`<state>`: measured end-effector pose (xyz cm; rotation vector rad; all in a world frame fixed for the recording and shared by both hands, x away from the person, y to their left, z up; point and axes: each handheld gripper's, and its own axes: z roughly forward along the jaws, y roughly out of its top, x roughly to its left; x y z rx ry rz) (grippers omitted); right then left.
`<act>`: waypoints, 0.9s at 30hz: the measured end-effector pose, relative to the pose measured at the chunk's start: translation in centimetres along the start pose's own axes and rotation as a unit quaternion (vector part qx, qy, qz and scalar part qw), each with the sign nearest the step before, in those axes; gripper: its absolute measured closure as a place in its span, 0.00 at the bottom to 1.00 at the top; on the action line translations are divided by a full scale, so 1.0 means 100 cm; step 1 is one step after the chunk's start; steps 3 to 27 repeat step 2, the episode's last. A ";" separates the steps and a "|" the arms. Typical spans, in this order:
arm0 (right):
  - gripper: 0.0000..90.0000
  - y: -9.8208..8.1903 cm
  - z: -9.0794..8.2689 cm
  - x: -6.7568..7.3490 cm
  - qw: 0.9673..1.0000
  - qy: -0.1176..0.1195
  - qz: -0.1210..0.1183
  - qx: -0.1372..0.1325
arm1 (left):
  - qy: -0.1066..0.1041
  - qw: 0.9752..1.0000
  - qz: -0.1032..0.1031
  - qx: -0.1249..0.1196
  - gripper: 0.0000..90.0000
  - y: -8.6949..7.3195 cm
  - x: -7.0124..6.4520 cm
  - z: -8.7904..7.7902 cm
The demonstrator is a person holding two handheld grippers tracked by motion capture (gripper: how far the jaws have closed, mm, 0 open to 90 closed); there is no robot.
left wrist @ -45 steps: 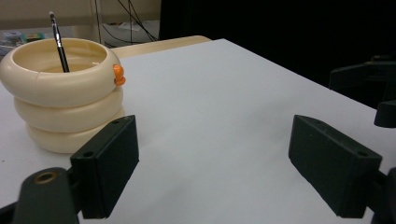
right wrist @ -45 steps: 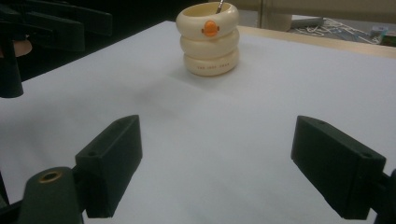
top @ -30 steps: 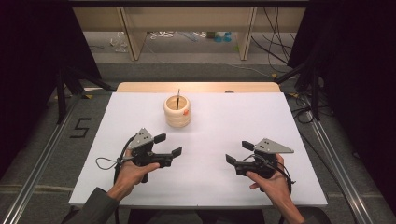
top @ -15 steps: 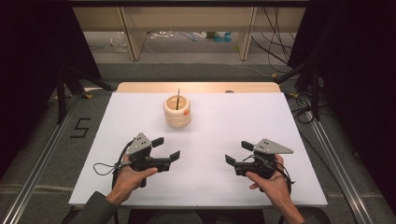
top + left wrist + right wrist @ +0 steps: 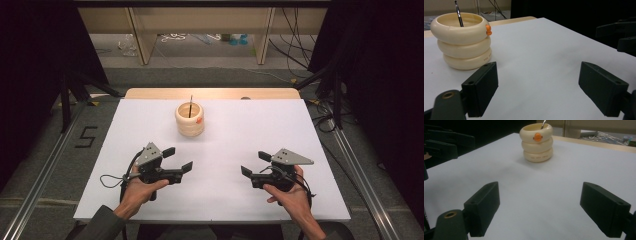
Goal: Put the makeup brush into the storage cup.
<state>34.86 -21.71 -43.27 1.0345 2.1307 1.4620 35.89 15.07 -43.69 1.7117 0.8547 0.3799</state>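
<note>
Both grippers are sitting low near the front edge of the table (image 5: 320, 130), and the cup (image 5: 189, 120) is standing upright toward the far middle, well apart from either one. A thin pen (image 5: 190, 106) is leaning inside the cup, its top poking above the rim. An orange bump is showing on the cup's side.

The left gripper (image 5: 178, 159) is looking like the nearer one, with its jaws spread wide and nothing between them. The right gripper (image 5: 254, 163) is matching it, jaws wide apart and empty, pointing inward and forward at the cup.

To do this reach well, I'd judge the left should be travelling forward and coming in above the rim, lining its jaws either side of the pen rather than nudging the cup wall. The cup looks light, so a sideways bump could be tipping it.

Both hands are gripping the handles from below, forearms coming in low, wrists angled inward.
</note>
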 end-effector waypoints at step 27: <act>0.19 0.000 0.000 0.000 1.000 0.000 0.000 0.000 | 0.001 1.000 0.001 0.000 0.17 0.000 0.000 0.000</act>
